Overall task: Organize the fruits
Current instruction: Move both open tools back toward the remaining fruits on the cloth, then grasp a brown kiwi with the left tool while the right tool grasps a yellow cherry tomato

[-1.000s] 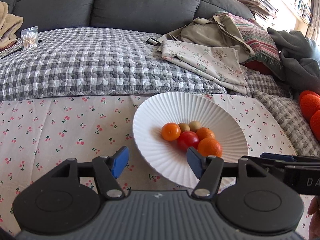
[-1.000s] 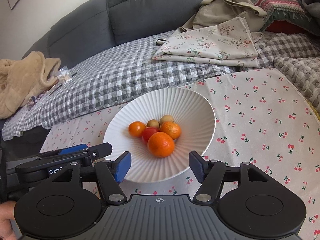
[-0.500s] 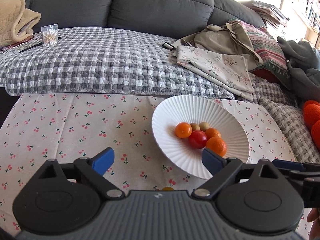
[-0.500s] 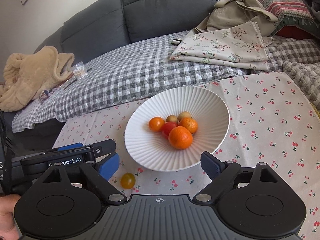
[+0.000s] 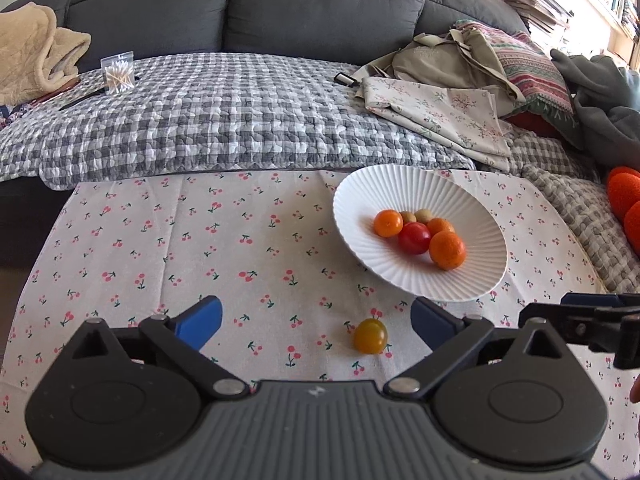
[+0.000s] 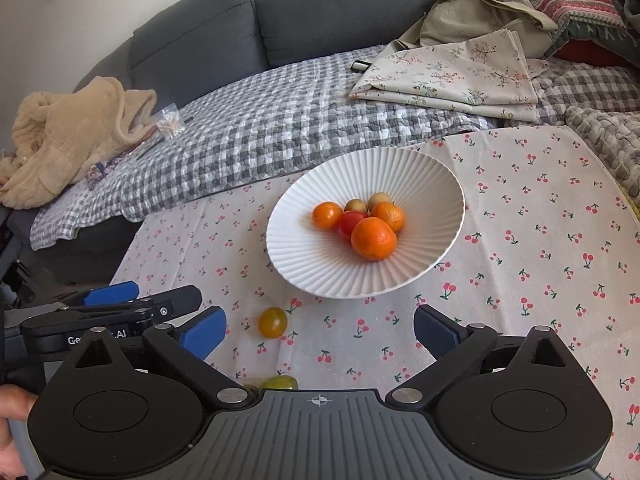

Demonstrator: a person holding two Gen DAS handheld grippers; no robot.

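My left gripper (image 5: 316, 320) gapes wide and empty, the yellow cherry tomato (image 5: 370, 336) lying between its fingers, nearer the right one. It looks light, smooth and squashable, so I'd pinch its middle gently. My right gripper (image 6: 320, 328) is wide and empty too.

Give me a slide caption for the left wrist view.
Open left gripper over a yellow-orange cherry tomato on the cherry-print cloth, beside the white fruit bowl.

Layout as I see it: bowl (image 5: 420, 280) on tablecloth (image 5: 240, 248), fruits (image 5: 420, 236) clustered in its centre. One loose tomato (image 5: 370, 336) on cloth in front of bowl, w/ sofa (image 5: 248, 4) behind the table.
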